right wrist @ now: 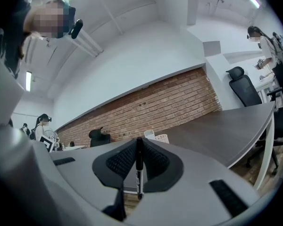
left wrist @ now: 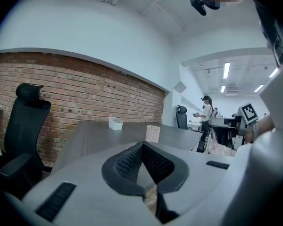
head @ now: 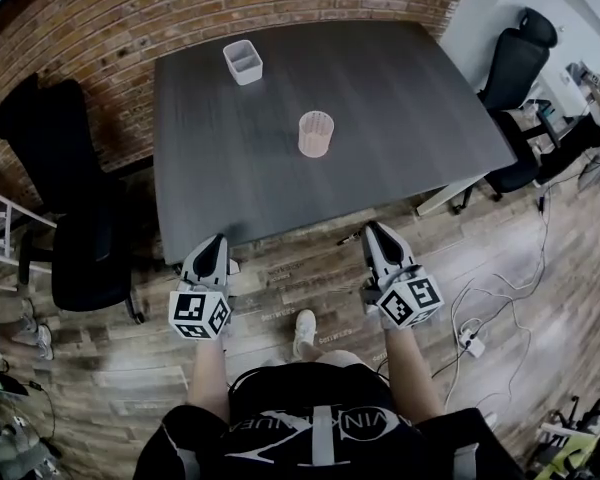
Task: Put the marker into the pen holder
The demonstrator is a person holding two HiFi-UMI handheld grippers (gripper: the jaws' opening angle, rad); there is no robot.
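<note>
A black marker (right wrist: 139,168) stands upright between the pads of my right gripper (right wrist: 139,140), which is shut on it. In the head view the right gripper (head: 373,232) hovers off the near edge of the dark table (head: 400,88), over the floor. The mesh pen holder (head: 316,134) stands upright at the table's middle, well ahead of both grippers, and shows small past the jaws as pen holder (right wrist: 162,138) and pen holder (left wrist: 153,133). My left gripper (left wrist: 142,145) is shut with nothing in it; in the head view the left gripper (head: 210,253) is also short of the table edge.
A white box (head: 243,62) sits at the table's far left, near the brick wall. Black office chairs stand left (head: 55,168) and right (head: 515,63) of the table. Cables (head: 490,308) lie on the wooden floor. People stand at desks in the background (left wrist: 206,109).
</note>
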